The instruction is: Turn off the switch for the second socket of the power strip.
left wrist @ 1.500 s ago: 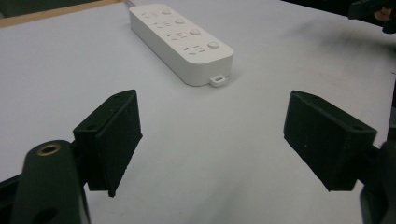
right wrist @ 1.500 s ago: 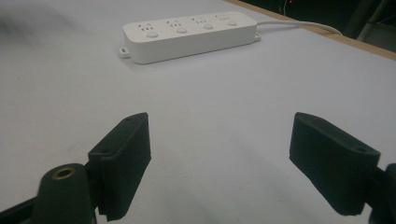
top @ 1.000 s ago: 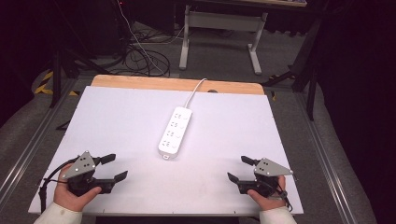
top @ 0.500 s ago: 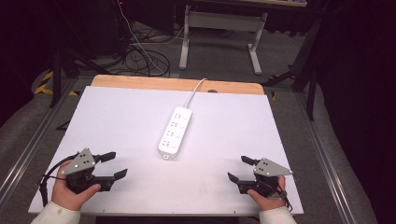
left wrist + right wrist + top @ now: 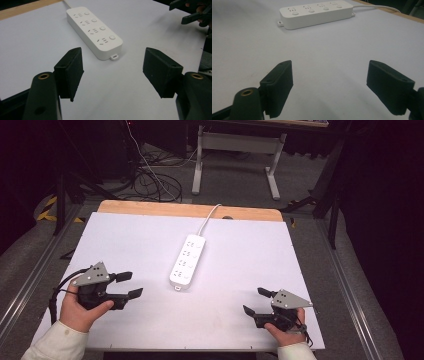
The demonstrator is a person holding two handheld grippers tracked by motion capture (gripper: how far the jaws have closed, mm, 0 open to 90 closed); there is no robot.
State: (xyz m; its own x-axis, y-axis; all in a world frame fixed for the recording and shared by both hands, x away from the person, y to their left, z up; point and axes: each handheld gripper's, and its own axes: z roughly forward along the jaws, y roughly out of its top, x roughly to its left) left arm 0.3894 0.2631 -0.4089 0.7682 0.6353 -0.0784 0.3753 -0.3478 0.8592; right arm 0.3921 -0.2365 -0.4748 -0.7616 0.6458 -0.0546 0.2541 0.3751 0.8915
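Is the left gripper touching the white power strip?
Apart. The high view shows bare table between the left gripper and the power strip; the left gripper view shows open jaws short of it.

Power strip (image 5: 187,261): smooth white plastic, slightly glossy. Table (image 5: 125,245): matt white sheet (wood strip exposed at far edge).

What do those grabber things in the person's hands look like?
Each gripper, left and right, has two black jaws with chunky square pads, a grey three-cornered plate on top and a black cable trailing off. The person wears light, cream-coloured sleeves.
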